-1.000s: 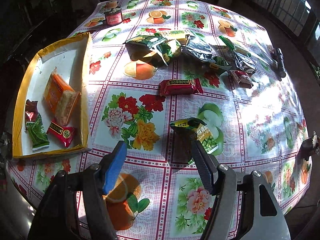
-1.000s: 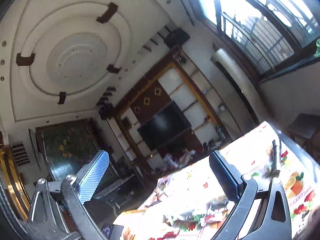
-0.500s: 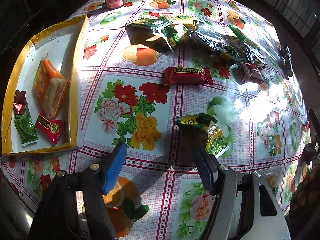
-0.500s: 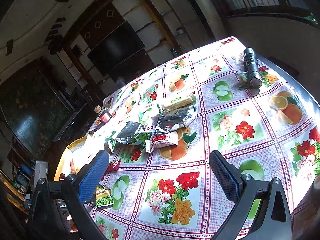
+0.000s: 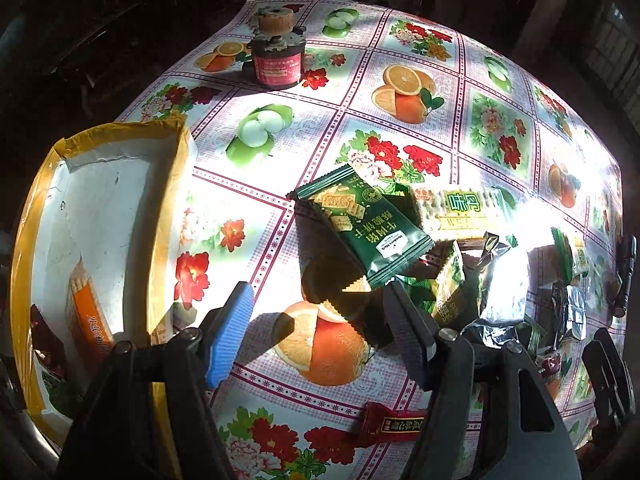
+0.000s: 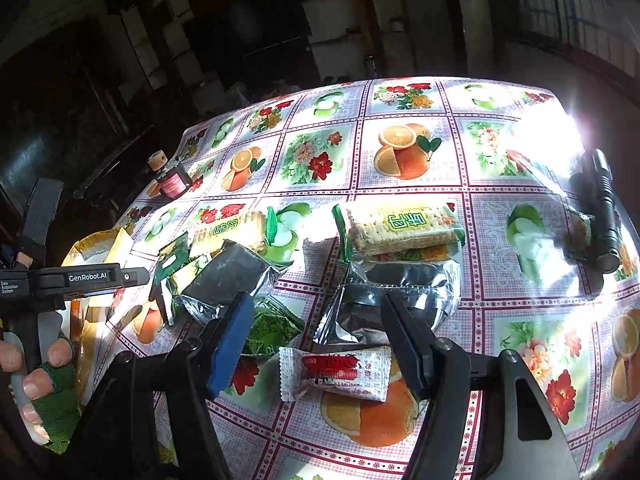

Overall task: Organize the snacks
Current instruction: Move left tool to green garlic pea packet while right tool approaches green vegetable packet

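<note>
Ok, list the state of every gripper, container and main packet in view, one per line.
Left gripper: open, empty.
Right gripper: open, empty, over white-and-red wrapped snack.
Yellow-rimmed cardboard tray: open-topped, partly filled.
Orange wrapped snack: lying in the tray.
Dark green cracker packet: sealed, propped on the pile.
Small red-labelled jar: upright, capped.
Black flashlight: lying on its side.

The right gripper (image 6: 316, 344), jaws spread, hovers over a white-and-red snack packet (image 6: 336, 372) on the tablecloth (image 6: 500, 344).
</note>
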Action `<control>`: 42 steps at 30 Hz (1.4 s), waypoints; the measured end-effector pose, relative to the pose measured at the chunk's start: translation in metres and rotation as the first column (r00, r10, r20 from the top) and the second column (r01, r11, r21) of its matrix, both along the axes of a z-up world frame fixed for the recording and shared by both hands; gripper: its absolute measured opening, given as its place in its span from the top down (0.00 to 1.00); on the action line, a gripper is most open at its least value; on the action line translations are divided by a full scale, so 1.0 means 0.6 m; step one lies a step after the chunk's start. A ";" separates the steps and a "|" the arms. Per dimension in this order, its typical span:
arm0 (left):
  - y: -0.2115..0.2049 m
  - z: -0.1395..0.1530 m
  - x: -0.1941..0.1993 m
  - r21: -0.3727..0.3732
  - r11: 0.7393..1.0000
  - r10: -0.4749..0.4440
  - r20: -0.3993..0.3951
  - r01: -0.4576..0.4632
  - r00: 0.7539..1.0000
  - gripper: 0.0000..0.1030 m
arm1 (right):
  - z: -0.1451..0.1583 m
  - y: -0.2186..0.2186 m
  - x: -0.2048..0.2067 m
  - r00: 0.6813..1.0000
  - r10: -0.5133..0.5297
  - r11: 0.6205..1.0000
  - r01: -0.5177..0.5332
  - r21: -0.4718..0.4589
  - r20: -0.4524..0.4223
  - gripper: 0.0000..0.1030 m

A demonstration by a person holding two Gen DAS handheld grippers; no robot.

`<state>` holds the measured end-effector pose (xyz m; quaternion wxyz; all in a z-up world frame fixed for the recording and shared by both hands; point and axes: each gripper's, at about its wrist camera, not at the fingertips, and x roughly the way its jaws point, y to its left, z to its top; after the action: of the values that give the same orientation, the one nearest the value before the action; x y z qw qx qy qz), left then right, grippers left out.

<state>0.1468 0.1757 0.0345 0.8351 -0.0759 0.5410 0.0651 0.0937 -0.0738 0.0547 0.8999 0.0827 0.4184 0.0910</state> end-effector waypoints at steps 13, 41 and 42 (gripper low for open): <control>-0.072 -0.051 0.060 -0.026 0.985 -0.171 -0.112 0.169 0.979 0.34 | -0.043 0.066 0.050 0.979 0.160 0.944 -0.189 -0.269 -0.128 0.51; -0.084 -0.015 -0.288 -0.088 0.926 -0.371 -0.034 0.367 0.928 0.28 | -0.009 0.001 -0.225 0.993 0.112 0.993 -0.112 0.025 -0.027 0.40; -0.090 -0.016 -0.289 -0.082 0.923 -0.381 -0.033 0.377 0.924 0.28 | -0.011 0.000 -0.227 0.994 0.107 0.994 -0.107 0.022 -0.029 0.40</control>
<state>-0.0268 0.1216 0.0252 0.8153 0.0009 0.5674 -0.1158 -0.0426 -0.0737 0.0483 0.8865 0.0709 0.4346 0.1422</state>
